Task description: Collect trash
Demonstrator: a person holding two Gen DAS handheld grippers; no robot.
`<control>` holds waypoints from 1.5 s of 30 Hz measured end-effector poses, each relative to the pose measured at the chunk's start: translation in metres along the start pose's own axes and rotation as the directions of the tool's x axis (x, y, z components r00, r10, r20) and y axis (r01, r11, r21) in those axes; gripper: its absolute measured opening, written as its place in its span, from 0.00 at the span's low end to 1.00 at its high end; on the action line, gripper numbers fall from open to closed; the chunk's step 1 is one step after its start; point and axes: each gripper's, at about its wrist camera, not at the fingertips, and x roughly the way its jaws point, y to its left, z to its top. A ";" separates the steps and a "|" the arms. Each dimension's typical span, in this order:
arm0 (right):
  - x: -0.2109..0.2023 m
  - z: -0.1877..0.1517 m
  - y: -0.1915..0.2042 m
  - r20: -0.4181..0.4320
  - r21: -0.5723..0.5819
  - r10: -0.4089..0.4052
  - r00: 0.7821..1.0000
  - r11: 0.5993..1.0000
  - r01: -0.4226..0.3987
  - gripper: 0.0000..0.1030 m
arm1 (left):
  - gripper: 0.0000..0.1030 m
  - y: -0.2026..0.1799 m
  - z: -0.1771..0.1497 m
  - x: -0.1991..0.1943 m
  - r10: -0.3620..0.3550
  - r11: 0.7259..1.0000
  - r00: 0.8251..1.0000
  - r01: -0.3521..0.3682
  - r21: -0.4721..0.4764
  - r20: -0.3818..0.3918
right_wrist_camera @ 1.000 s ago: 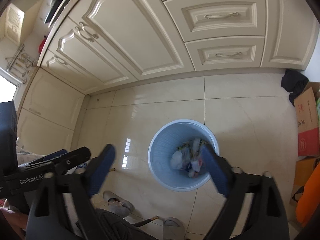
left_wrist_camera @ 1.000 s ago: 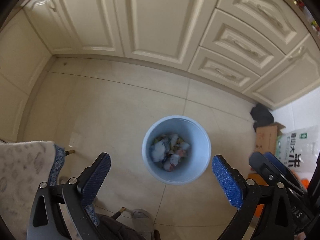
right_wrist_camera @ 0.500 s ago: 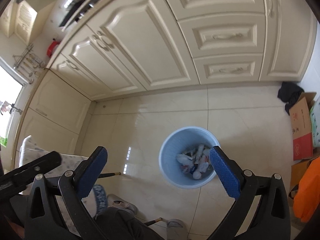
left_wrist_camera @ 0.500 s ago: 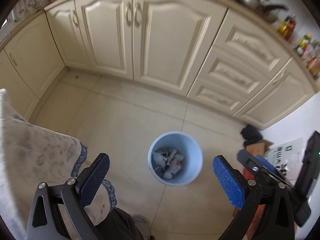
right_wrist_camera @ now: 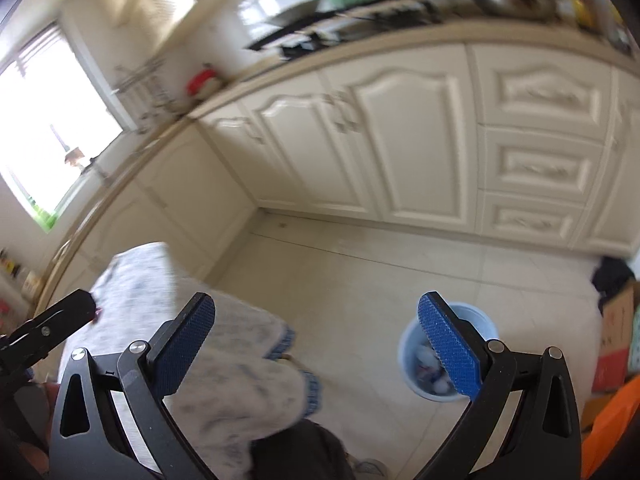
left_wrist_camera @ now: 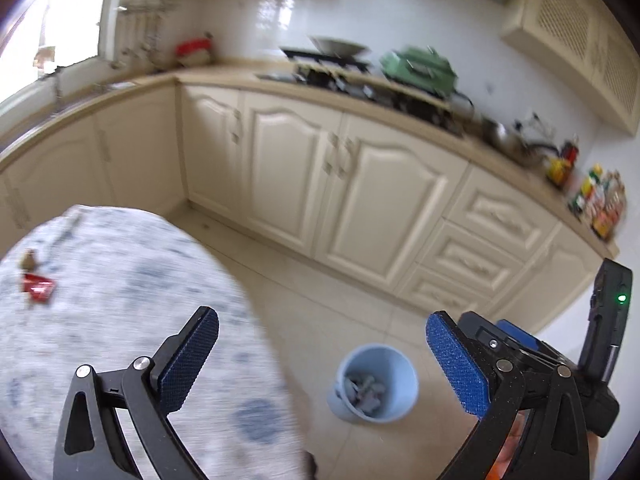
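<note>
A red wrapper [left_wrist_camera: 37, 287] lies on the cloth-covered desk [left_wrist_camera: 120, 320], far to the left in the left wrist view, with a small brownish scrap [left_wrist_camera: 29, 261] just beyond it; both are blurred, so what they are exactly cannot be told. The light blue trash bin [left_wrist_camera: 374, 384] stands on the tiled floor [left_wrist_camera: 320, 292] beside the desk, holding crumpled waste, well apart from the wrapper. The left tool [left_wrist_camera: 322, 360] hangs above the desk edge with its jaws wide and nothing between them; the right tool [right_wrist_camera: 316, 344] is likewise spread wide and empty, nearer the bin. The step in hand looks like the turn from bin to desk to fetch another piece. The next move calls for carrying the left tool out over the wrapper, lowering until its pads straddle it, then closing gently on the thin foil.
</note>
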 end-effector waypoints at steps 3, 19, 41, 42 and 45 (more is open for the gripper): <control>-0.006 0.000 0.051 0.012 -0.071 0.051 0.999 0.996 -0.050 1.00 | 0.99 0.033 -0.013 -0.043 0.043 0.999 0.997 -0.042 -0.021 0.070; -0.013 -0.041 0.277 0.001 -0.410 0.238 0.971 0.886 -0.217 1.00 | 0.99 0.158 -0.115 -0.231 0.331 0.936 0.899 -0.276 -0.216 0.285; 0.192 -0.118 0.446 -0.267 -0.648 0.103 0.958 0.717 -0.257 0.90 | 0.99 0.295 -0.121 -0.176 0.554 0.795 0.819 -0.470 -0.383 0.146; 0.202 -0.118 0.447 -0.278 -0.650 0.093 0.956 0.714 -0.258 0.86 | 0.99 0.301 -0.116 -0.169 0.548 0.798 0.825 -0.467 -0.382 0.136; 0.232 -0.121 0.449 -0.315 -0.662 0.054 0.948 0.703 -0.260 0.75 | 0.99 0.313 -0.103 -0.154 0.542 0.800 0.834 -0.475 -0.365 0.103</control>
